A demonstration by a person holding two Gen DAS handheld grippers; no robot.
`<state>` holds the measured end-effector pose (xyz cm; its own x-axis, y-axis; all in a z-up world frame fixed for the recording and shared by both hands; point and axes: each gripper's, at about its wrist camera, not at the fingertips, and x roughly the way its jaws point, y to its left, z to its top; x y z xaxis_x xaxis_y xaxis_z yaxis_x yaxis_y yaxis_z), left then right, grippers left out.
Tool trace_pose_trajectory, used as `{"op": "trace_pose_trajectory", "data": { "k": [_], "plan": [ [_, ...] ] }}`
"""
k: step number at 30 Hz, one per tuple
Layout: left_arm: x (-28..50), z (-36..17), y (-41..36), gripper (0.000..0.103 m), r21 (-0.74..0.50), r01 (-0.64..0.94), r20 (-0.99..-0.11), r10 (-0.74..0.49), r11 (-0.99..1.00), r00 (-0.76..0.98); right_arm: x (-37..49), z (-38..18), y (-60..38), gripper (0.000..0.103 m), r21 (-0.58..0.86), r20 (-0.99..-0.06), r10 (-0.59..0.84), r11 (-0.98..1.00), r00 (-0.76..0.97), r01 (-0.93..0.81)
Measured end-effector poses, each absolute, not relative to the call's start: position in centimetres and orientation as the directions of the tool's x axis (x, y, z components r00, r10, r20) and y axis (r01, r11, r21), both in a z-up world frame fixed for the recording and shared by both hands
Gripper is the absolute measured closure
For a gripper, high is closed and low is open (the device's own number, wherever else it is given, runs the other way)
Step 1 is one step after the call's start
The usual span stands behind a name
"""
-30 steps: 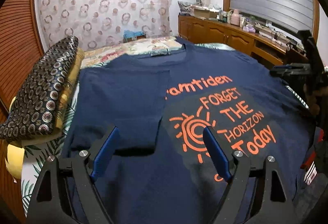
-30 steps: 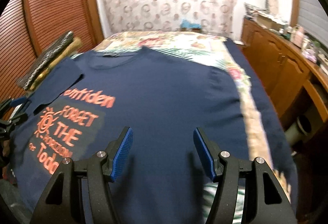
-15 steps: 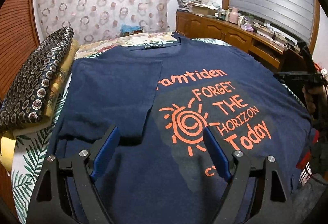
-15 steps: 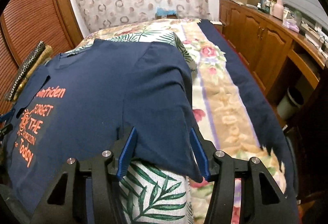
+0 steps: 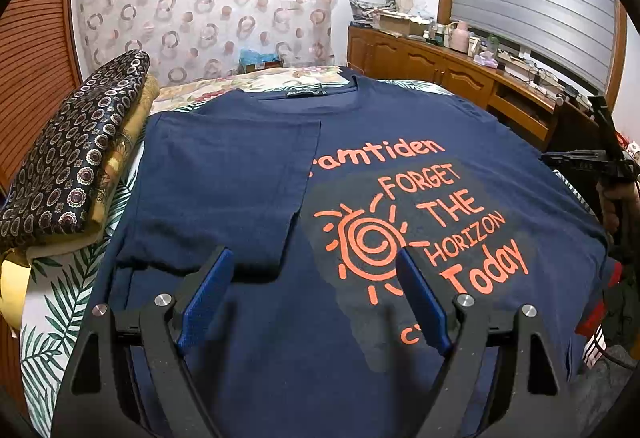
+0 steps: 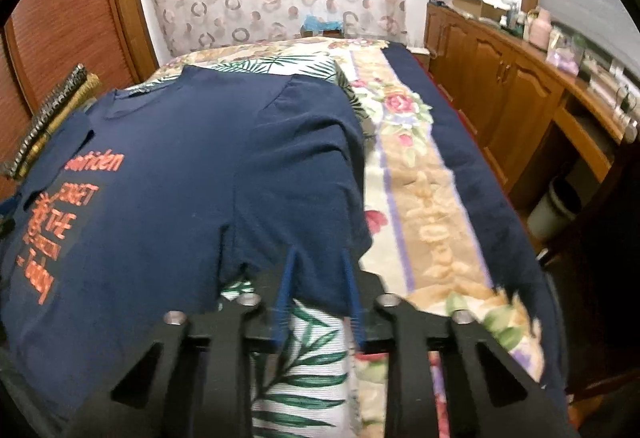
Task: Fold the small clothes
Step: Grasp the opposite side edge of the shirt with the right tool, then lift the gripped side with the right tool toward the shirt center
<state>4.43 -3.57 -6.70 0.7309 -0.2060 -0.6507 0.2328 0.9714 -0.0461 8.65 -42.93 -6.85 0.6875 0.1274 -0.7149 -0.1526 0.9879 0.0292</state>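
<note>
Lying flat on a leaf-print bedspread (image 5: 68,302), front up: one navy T-shirt (image 5: 360,165) with orange lettering, its left sleeve (image 5: 224,189) already folded inward over the chest. Left wrist view: left gripper (image 5: 316,294) hovering above the lower front of the shirt, claw released, jaws wide, nothing between them; a stack of patterned cushions (image 5: 68,157) beside the shirt's folded side; the other tool, held in a person's hand, visible at the far right edge. Right wrist view: right gripper (image 6: 318,298) at the shirt's unfolded right sleeve (image 6: 308,165), jaws closing with the sleeve's hem between the blue pads (image 6: 285,294); whether the pads press the cloth yet cannot be told, the picture being blurred there. Risks, as judged: a shallow bite on the hem alone may slip once the sleeve is lifted; a bite reaching too deep may catch the bedspread beneath and drag it along; with the left claw not pinning the body, the whole shirt may shift and spoil the first fold.
</note>
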Motion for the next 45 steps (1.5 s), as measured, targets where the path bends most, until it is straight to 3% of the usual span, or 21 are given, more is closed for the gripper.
{"op": "trace_pose_trajectory", "data": {
  "k": [4,8,16,24,33,37,41,45],
  "plan": [
    [4.5,-6.7,-3.6,0.019,-0.041,0.239,-0.653,-0.207,0.97,0.729,8.6,-6.5,-42.0,0.1,-0.042,-0.703,0.085,0.986,0.706,-0.161],
    [4.5,-6.7,-3.6,0.019,-0.043,0.237,-0.653,-0.207,0.97,0.729,8.5,-5.2,-41.2,0.101,-0.061,-0.652,0.077,0.986,0.754,-0.154],
    [4.5,-6.7,-3.8,0.019,-0.047,0.236,-0.656,-0.208,0.971,0.725,7.3,-1.4,-35.5,0.101,-0.043,-0.562,0.223,0.954,0.796,-0.298],
    [4.6,-6.8,-3.6,0.019,-0.057,0.233,-0.655,-0.212,0.971,0.725,5.9,-5.0,-30.0,0.101,-0.035,-0.645,0.31,0.901,0.698,-0.432],
    [4.6,-6.8,-3.5,0.019,-0.057,0.232,-0.656,-0.212,0.971,0.724,7.9,-5.8,-31.4,0.1,-0.003,-0.698,0.296,0.91,0.652,-0.416],
    [4.6,-6.8,-3.5,0.019,-0.06,0.234,-0.657,-0.215,0.97,0.723,6.8,-3.9,-32.0,0.091,-0.015,-0.664,0.292,0.916,0.688,-0.402],
    [4.6,-6.8,-3.5,0.019,-0.059,0.235,-0.658,-0.215,0.97,0.722,6.7,-2.4,-33.5,0.07,-0.034,-0.632,0.258,0.933,0.731,-0.359],
    [4.6,-6.8,-3.5,0.019,-0.062,0.235,-0.658,-0.217,0.97,0.721,8.3,-2.9,-35.9,0.068,-0.032,-0.641,0.195,0.96,0.742,-0.28]
  ]
}}
